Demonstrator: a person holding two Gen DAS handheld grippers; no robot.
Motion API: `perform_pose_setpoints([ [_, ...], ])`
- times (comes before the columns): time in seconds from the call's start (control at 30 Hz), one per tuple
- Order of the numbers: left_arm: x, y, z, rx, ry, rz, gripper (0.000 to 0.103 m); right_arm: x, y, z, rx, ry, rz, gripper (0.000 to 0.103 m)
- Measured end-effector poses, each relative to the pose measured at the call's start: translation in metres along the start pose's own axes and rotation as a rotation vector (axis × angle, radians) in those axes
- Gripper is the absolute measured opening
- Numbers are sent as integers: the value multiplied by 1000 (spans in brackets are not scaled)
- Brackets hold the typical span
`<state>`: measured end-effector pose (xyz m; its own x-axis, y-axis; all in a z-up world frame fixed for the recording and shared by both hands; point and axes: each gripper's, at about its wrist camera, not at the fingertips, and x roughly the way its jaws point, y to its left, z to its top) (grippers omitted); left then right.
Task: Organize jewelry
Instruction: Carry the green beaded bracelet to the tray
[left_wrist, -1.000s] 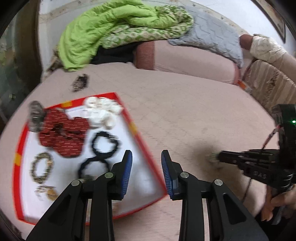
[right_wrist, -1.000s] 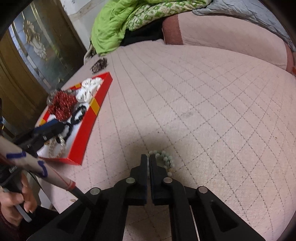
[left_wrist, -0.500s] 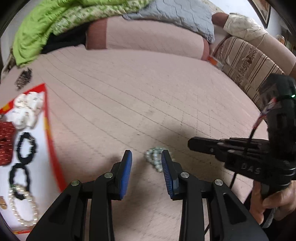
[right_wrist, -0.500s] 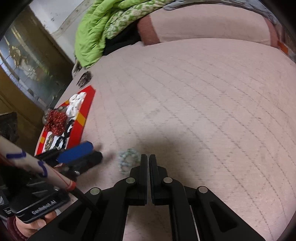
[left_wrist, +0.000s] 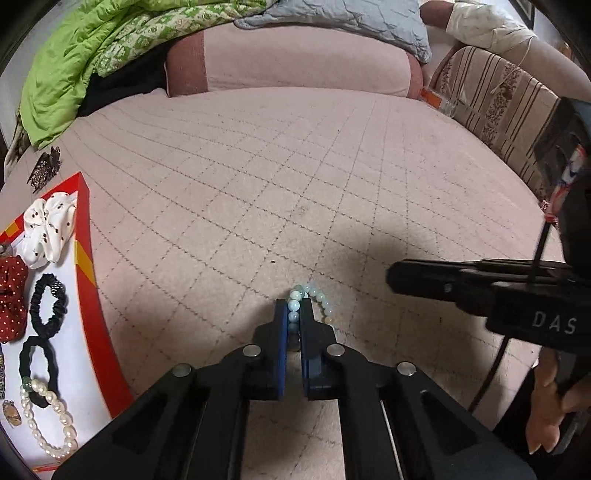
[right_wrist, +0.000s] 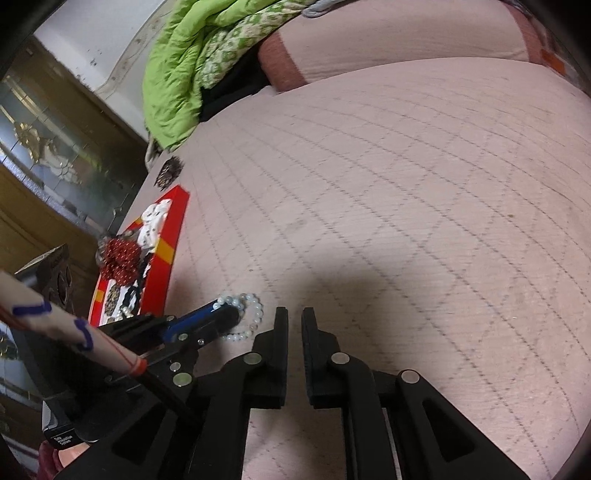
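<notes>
Left wrist view: left gripper (left_wrist: 294, 314) clamped on pale bead bracelet (left_wrist: 320, 300), jaws just closed on its near strand; rest of loop lies on quilted pink bed (left_wrist: 280, 177). Red-rimmed tray (left_wrist: 85, 236) at left holds scrunchies, pearl bracelet (left_wrist: 48, 424). Right gripper (left_wrist: 391, 275) just right of bracelet.

Right wrist view: right gripper (right_wrist: 294, 321) empty, jaws just parted slightly, narrow gap. Bracelet (right_wrist: 255, 310) just left of it, pinched by left gripper (right_wrist: 229, 312). Tray (right_wrist: 173, 229) beyond.

A pink quilted bed (left_wrist: 295, 177) is seen beyond the jaws; a red tray (left_wrist: 88, 266), hair claw (left_wrist: 44, 171), green blanket (left_wrist: 92, 48) and pale bead bracelet (left_wrist: 321, 302) lie on it.
</notes>
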<state>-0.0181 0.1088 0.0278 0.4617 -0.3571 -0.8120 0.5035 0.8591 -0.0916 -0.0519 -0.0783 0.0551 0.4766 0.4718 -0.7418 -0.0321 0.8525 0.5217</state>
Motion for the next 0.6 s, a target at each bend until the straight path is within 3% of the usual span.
perform_pose_setpoints([
  [0.17,-11,1,2,5,-47,-6,5,9,10,-1,-9,20,41,32],
  [0.6,-28,10,3,-6,-99,28,6,19,17,-3,-24,37,24,32],
])
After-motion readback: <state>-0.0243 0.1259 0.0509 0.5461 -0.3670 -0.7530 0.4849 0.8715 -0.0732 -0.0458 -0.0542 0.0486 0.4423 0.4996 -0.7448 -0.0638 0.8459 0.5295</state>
